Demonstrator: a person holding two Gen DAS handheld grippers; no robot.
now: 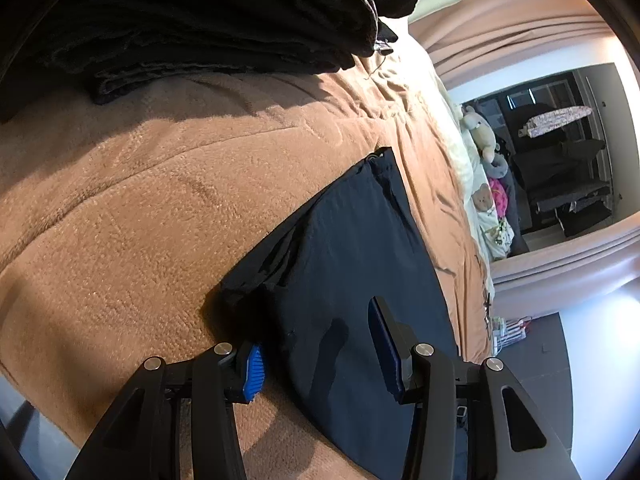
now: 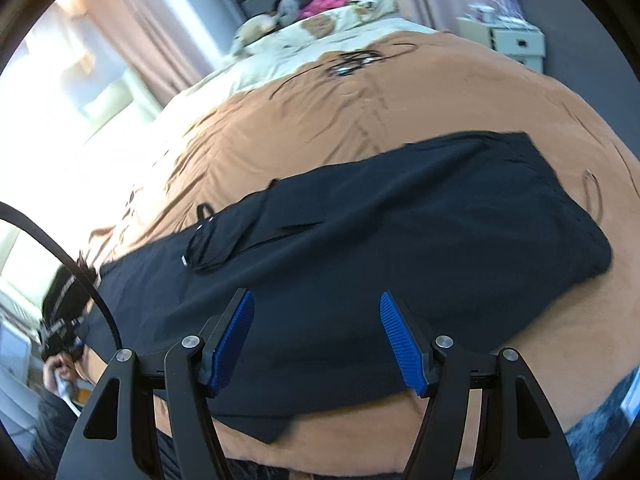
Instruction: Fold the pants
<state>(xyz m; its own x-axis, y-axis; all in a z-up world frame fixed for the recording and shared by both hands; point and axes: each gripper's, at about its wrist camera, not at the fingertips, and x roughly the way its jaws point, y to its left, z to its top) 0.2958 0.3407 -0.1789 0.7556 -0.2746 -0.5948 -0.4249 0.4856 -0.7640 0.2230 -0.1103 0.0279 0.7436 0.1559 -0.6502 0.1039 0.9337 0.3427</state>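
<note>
Dark navy pants lie flat across the bed's tan fleece blanket, folded lengthwise.

The left tongs stand apart over one end of the pants, gripping nothing. The right tongs hover open above the cloth's near edge, blue pads empty. A pile of black folded clothes sits farther up the blanket.

- Dark navy pants, thin smooth fabric, spread flat and lengthwise across a tan fleece blanket on a bed.
- Already doubled over, one leg atop the other, with a rounded folded end at the right of the right wrist view.
- Small pocket flap lying loose on top, near the middle.
- Lightly creased, otherwise smooth.
</note>
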